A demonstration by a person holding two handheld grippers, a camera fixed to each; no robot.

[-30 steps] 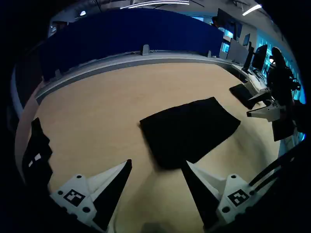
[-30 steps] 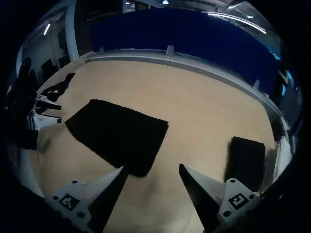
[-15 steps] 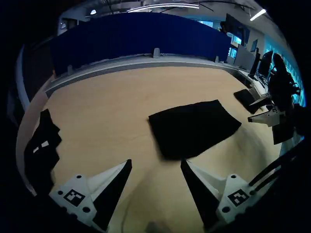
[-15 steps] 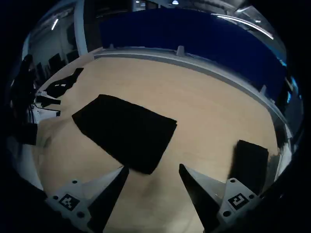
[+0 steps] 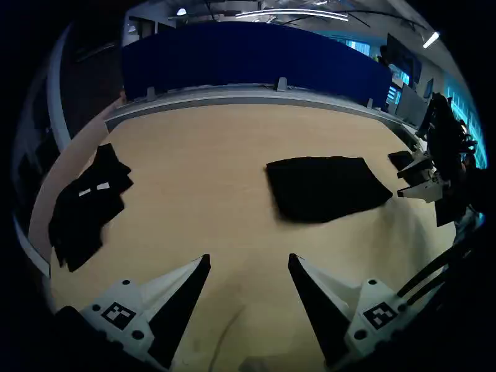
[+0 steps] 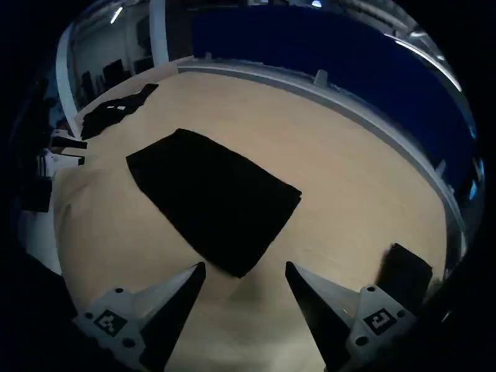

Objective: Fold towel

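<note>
Towel (image 5: 327, 188): black all over, no pattern.
Table (image 5: 204, 149): light tan wood.
Wall behind (image 5: 248, 59): dark blue.
Edge strip (image 5: 248, 98): grey.
Cloth pile (image 5: 87, 204): black, small white bits.
Left gripper (image 5: 248, 255), right gripper (image 6: 245, 263): white fingers (image 5: 149, 294), black inner sides, black-and-white square markers (image 5: 118, 314).

The right gripper (image 6: 245, 265) holds its 2 fingers (image 6: 177, 301) apart above the table (image 6: 353, 180); the folded black towel (image 6: 211, 192) lies flat mid-table, just beyond their tips.
</note>
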